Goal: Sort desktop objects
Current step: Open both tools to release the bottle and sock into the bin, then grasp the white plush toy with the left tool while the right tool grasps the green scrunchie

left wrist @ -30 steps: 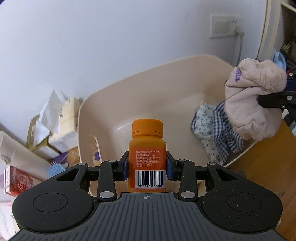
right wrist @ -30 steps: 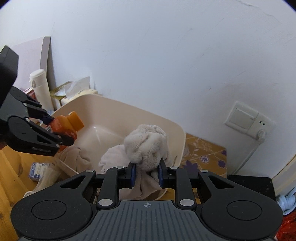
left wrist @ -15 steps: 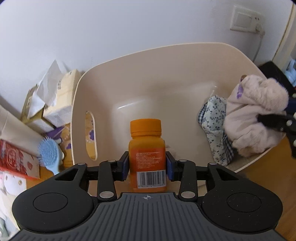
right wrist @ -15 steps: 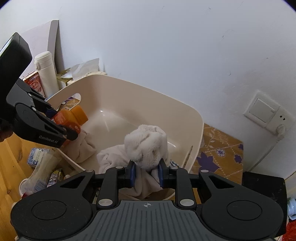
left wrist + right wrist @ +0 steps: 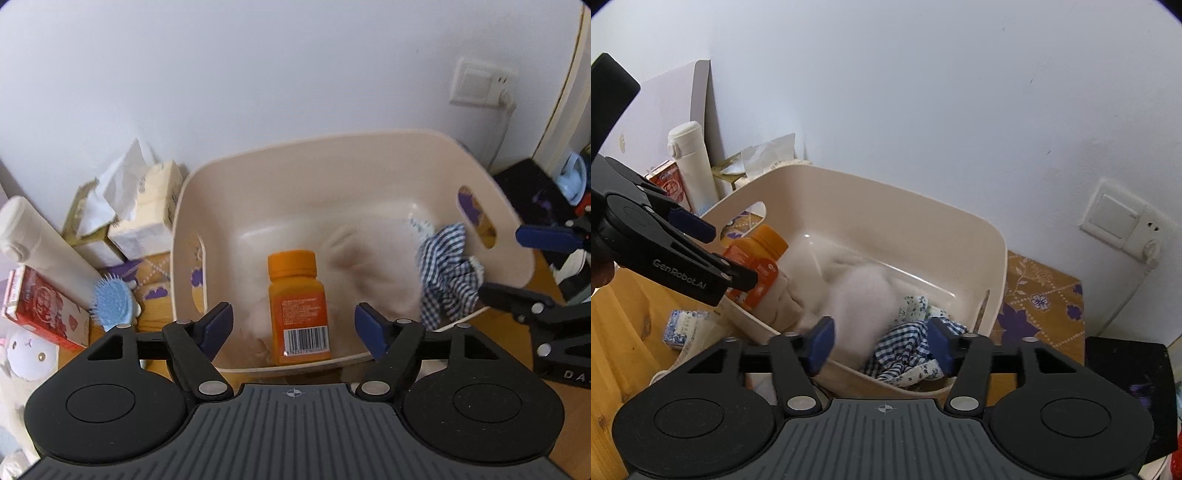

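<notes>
A beige plastic basket (image 5: 369, 155) stands on the wooden desk against the wall. My left gripper (image 5: 293, 325) is open above its near rim. An orange pill bottle (image 5: 297, 306) sits free between the open fingers, inside the basket; it also shows in the right wrist view (image 5: 757, 266). My right gripper (image 5: 879, 345) is open over the basket (image 5: 923, 221). A fluffy pink-white cloth (image 5: 860, 295), blurred, lies free in the basket, also seen in the left wrist view (image 5: 365, 273). A blue checked cloth (image 5: 447, 277) hangs over the right rim.
Left of the basket stand tissue packs (image 5: 144, 214), a white flask (image 5: 33, 243), a red carton (image 5: 40, 310) and a blue hairbrush (image 5: 110, 302). A wall socket (image 5: 480, 85) is at the right. A blue-patterned packet (image 5: 683, 328) lies on the desk.
Both grippers have opened. The orange bottle and the fluffy cloth have been let go and now lie in the basket.
</notes>
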`<state>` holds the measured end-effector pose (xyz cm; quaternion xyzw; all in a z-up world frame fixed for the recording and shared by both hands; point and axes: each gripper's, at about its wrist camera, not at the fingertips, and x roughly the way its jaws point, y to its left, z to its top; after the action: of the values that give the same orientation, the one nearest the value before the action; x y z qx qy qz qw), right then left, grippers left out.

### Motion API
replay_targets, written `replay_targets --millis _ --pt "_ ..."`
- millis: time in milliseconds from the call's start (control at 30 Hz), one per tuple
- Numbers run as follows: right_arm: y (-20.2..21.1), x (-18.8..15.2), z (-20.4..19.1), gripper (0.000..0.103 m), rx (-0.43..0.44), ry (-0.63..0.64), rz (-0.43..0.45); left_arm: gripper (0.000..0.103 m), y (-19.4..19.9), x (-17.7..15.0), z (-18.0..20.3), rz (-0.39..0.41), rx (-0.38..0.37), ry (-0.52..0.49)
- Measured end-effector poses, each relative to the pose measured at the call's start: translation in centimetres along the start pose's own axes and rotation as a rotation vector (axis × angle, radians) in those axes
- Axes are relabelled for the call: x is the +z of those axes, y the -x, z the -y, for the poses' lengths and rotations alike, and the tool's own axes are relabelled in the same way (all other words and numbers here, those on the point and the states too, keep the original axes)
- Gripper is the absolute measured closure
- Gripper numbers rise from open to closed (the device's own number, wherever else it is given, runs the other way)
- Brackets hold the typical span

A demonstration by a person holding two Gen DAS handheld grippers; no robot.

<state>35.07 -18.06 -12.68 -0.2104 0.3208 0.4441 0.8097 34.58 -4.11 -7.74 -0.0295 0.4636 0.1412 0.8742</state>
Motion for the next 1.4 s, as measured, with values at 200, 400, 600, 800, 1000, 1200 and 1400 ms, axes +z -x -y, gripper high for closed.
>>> replay_targets --millis 200,400,600,800,1000,1200,1400 --pt "2.0 -0.6 -0.7 0.026 -0.041 -0.015 0.013 0.025 2.7 -0.6 0.3 0.04 -0.021 -0.018" --pt "4.3 -1.9 -0.9 0.017 -0.074 -0.031 0.012 0.023 4.9 -2.1 0.5 0.067 -0.055 -0.036" --pt "6.7 -3.8 -1.6 0.01 -0.109 -0.014 0.008 0.022 6.3 -4.4 1.1 0.068 -0.078 -0.041" --pt "8.6 -5.7 -2.2 0.003 -0.111 0.009 0.006 0.022 6.8 -7.0 1.8 0.041 -0.091 -0.056" --pt "9.4 -7.3 -2.6 0.0 -0.125 0.03 -0.022 0.022 6.6 -9.4 2.0 -0.006 -0.093 -0.05" --pt "9.2 -9.2 -2.9 0.0 -0.128 0.044 -0.061 0.022 6.1 -11.1 1.6 -0.04 -0.082 -0.033" --pt "7.8 -11.5 -3.2 0.0 -0.107 0.036 -0.131 0.022 5.2 -12.3 1.5 -0.078 -0.071 -0.04"
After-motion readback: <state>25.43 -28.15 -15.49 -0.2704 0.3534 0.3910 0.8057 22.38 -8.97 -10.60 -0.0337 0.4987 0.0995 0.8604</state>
